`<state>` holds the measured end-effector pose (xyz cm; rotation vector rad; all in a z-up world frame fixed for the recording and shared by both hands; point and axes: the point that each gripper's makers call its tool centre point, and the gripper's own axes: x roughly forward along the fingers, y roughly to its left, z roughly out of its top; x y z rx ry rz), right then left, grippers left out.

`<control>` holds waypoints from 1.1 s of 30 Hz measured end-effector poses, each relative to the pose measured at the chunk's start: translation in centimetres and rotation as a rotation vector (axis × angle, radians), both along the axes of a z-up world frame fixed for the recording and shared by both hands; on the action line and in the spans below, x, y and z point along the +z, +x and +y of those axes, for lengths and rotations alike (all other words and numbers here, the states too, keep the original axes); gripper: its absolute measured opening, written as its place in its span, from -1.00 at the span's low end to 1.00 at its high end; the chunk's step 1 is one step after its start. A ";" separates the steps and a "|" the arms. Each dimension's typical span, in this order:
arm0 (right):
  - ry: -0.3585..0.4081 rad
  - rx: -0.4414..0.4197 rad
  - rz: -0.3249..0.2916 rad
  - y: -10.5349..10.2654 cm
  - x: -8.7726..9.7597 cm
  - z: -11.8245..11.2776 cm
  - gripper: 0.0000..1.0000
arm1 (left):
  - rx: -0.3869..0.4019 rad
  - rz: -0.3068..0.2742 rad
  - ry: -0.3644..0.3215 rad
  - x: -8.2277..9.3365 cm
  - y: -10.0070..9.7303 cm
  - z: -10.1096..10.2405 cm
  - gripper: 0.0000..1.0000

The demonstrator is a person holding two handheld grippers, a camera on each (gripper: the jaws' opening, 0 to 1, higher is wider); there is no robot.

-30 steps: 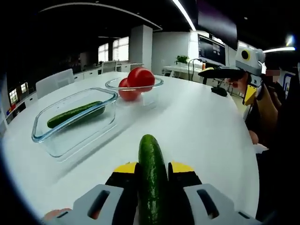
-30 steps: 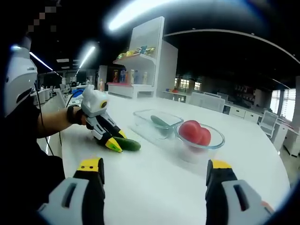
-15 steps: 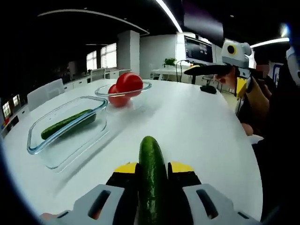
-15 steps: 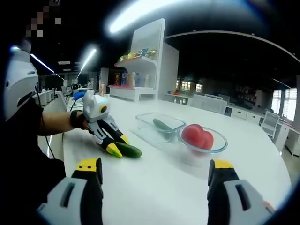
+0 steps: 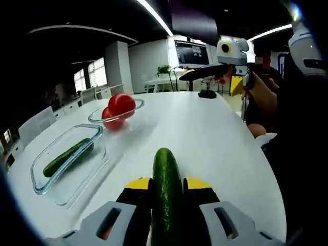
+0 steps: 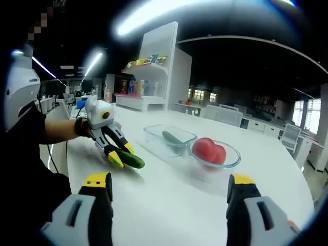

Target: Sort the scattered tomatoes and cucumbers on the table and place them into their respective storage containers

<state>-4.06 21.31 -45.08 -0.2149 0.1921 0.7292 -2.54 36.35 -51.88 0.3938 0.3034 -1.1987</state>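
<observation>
My left gripper [image 5: 166,187] is shut on a dark green cucumber [image 5: 165,189] that sticks out forward between its yellow-tipped jaws, above the white table [image 5: 205,138]. In the right gripper view the same left gripper [image 6: 119,156] hangs over the table's left part with that cucumber [image 6: 132,161] in it. A clear rectangular glass container [image 5: 66,164] holds another cucumber [image 5: 66,158]. Beside it, a round glass bowl [image 5: 115,110] holds red tomatoes [image 5: 120,104]. My right gripper [image 6: 169,187] stands open over the table, nothing between its jaws; it also appears raised at the far right [image 5: 205,74].
The table's edge curves off at the right, where a person's arm [image 5: 259,102] and body stand. A white shelf unit [image 6: 156,66] with coloured items rises behind the table. Chairs and desks fill the office background.
The left gripper view has swung so the container and bowl sit further left and smaller. In the right gripper view the left gripper with its cucumber has shifted slightly left.
</observation>
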 end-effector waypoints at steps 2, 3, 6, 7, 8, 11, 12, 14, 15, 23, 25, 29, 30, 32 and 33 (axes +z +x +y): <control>0.001 -0.002 0.002 0.0 0.1 0.0 0.79 | -0.032 -0.035 0.006 1.2 -0.2 0.3 -0.53; 0.000 -0.001 0.000 0.0 0.1 0.0 0.79 | -0.064 -0.055 0.001 1.9 -0.4 0.4 -0.53; -0.003 0.002 -0.005 -0.1 0.3 0.1 0.79 | -0.104 -0.078 -0.030 4.2 -0.7 0.7 -0.53; -0.003 0.003 -0.007 -0.1 0.4 0.1 0.79 | -0.113 -0.099 -0.027 4.8 -0.6 0.9 -0.53; -0.001 0.003 -0.009 -0.1 0.5 0.1 0.79 | -0.121 -0.122 -0.021 5.4 -0.5 1.0 -0.53; -0.001 0.003 -0.014 -0.2 0.7 0.0 0.79 | -0.141 -0.146 -0.017 7.1 0.2 1.7 -0.53; -0.001 0.001 -0.015 -0.2 0.8 0.0 0.79 | -0.142 -0.156 -0.018 7.6 0.6 1.9 -0.53; 0.001 -0.001 -0.018 -0.3 1.0 -0.1 0.79 | -0.145 -0.173 -0.010 8.2 1.3 2.2 -0.53; 0.002 -0.002 -0.020 -0.3 1.0 -0.2 0.79 | -0.146 -0.188 0.001 8.5 1.7 2.4 -0.53; 0.000 -0.023 -0.029 -0.7 1.4 -1.0 0.78 | -0.188 -0.299 0.114 10.4 5.0 3.6 -0.52; 0.002 -0.027 -0.030 -0.8 1.4 -1.1 0.78 | -0.185 -0.304 0.121 10.8 5.8 3.5 -0.52; 0.001 -0.039 -0.031 -0.9 1.3 -1.4 0.77 | -0.191 -0.354 0.180 11.0 8.0 3.5 -0.52; 0.001 -0.042 -0.031 -0.9 1.3 -1.5 0.77 | -0.191 -0.363 0.181 11.0 8.4 3.4 -0.52; 0.001 -0.047 -0.031 -1.0 1.2 -1.7 0.77 | -0.197 -0.364 0.181 11.0 9.2 3.2 -0.52; -0.001 -0.049 -0.030 -1.0 1.2 -1.8 0.77 | -0.198 -0.362 0.178 11.0 9.5 3.1 -0.52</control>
